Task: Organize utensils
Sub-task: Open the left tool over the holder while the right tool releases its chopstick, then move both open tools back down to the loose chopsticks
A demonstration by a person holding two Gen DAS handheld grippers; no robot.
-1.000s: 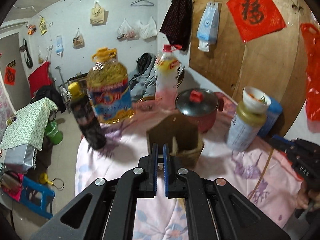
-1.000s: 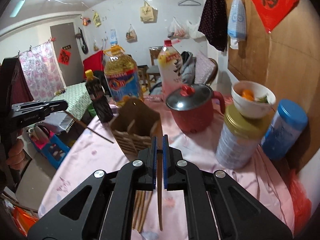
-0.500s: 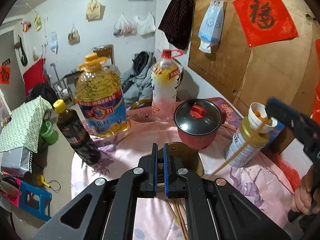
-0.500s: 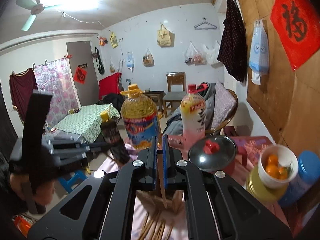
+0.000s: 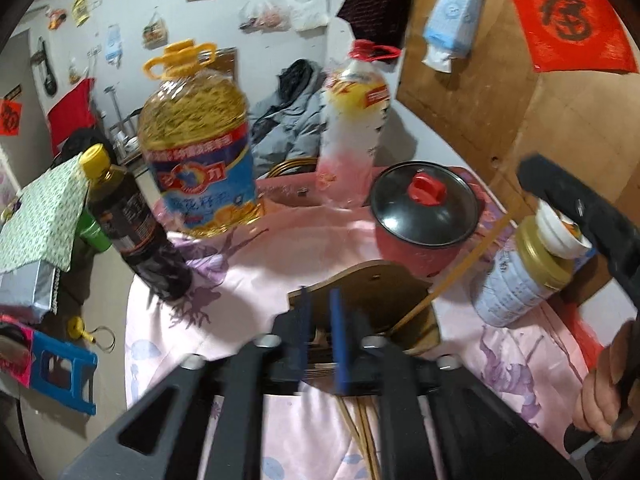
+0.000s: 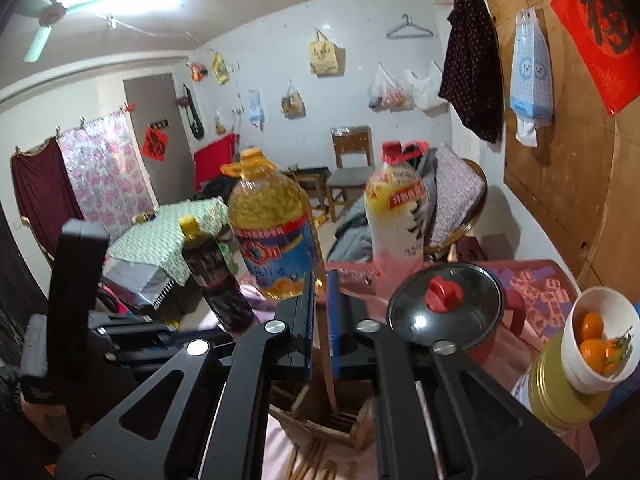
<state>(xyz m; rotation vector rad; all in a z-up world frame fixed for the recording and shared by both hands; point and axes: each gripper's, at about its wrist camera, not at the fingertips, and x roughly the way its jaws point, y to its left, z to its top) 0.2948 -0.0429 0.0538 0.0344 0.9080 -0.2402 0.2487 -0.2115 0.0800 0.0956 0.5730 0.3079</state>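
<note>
A wooden utensil holder stands on the pink tablecloth, just past my left gripper, whose jaws stand slightly apart with nothing clearly between them. My right gripper is shut on a chopstick whose lower end dips into the holder. In the left wrist view that chopstick slants from the right gripper down into the holder. Several loose chopsticks lie on the cloth below my left gripper.
Behind the holder stand a red pot with a glass lid, a big oil jug, a dark sauce bottle and a drink bottle. A gold-lidded jar carries a bowl of oranges. The table's left edge drops to the floor.
The right gripper has lowered the chopstick's tip into the holder. The left gripper's jaws have opened a little and it has moved closer to the holder.
</note>
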